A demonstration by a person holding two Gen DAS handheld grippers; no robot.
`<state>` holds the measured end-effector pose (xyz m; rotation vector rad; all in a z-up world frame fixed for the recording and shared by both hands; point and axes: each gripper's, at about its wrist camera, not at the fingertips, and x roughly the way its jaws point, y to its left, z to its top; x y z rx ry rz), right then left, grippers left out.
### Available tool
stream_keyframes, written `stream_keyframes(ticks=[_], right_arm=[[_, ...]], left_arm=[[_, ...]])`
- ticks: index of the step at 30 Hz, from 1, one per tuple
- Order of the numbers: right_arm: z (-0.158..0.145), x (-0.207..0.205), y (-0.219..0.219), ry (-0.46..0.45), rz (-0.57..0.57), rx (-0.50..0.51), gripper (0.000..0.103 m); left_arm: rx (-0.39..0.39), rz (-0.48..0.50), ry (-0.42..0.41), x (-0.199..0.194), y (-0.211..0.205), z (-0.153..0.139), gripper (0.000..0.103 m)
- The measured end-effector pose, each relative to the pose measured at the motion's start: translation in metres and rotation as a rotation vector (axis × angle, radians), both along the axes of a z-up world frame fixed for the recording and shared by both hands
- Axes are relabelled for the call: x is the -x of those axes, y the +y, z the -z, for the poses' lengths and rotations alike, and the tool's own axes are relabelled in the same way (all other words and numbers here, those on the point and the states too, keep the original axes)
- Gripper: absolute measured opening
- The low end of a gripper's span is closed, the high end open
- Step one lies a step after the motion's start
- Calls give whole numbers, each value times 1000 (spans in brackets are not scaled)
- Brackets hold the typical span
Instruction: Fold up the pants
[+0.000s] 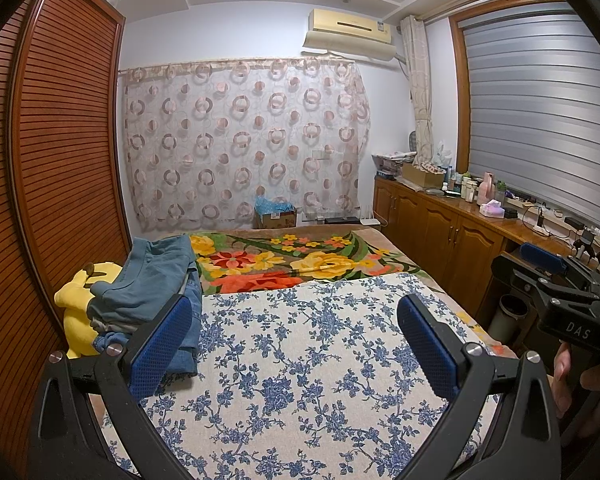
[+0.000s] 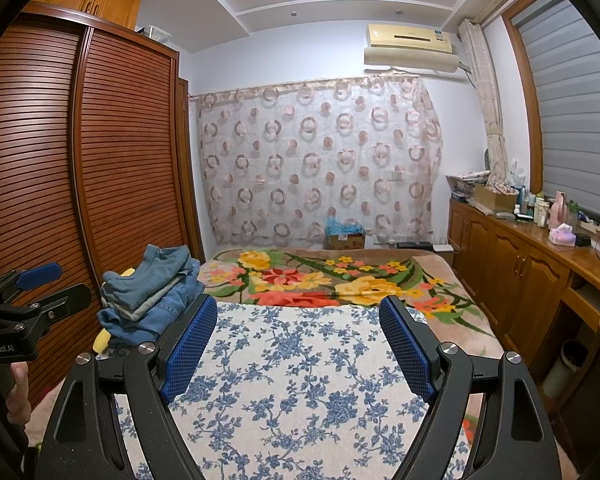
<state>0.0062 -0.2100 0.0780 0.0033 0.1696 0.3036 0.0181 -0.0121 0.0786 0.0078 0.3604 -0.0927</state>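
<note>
A pile of folded blue denim pants [image 1: 156,276] [image 2: 156,292] sits at the left edge of the bed, partly on a yellow plush toy [image 1: 74,304]. My left gripper [image 1: 296,304] is open above the blue-flowered white sheet [image 1: 300,360], nothing between its blue pads; its left finger overlaps the pile in the picture. My right gripper [image 2: 298,302] is open over the same sheet [image 2: 300,380], also with nothing in it. Each gripper shows at the edge of the other's view: the right gripper [image 1: 516,258] and the left gripper [image 2: 74,282], each held by a hand.
A bright flower blanket [image 1: 300,264] covers the far half of the bed. A slatted wooden wardrobe [image 1: 60,160] stands close on the left. Wooden cabinets [image 1: 440,232] with bottles and boxes line the right wall, with a bin [image 1: 508,312] beside the bed.
</note>
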Motion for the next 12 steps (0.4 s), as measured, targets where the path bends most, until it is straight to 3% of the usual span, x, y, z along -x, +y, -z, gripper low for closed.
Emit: stream_keyframes(ticks=[12], right_arm=[[0,0,1,1,-1,-2,85]], left_arm=[[0,-1,0,0,0,1,103]])
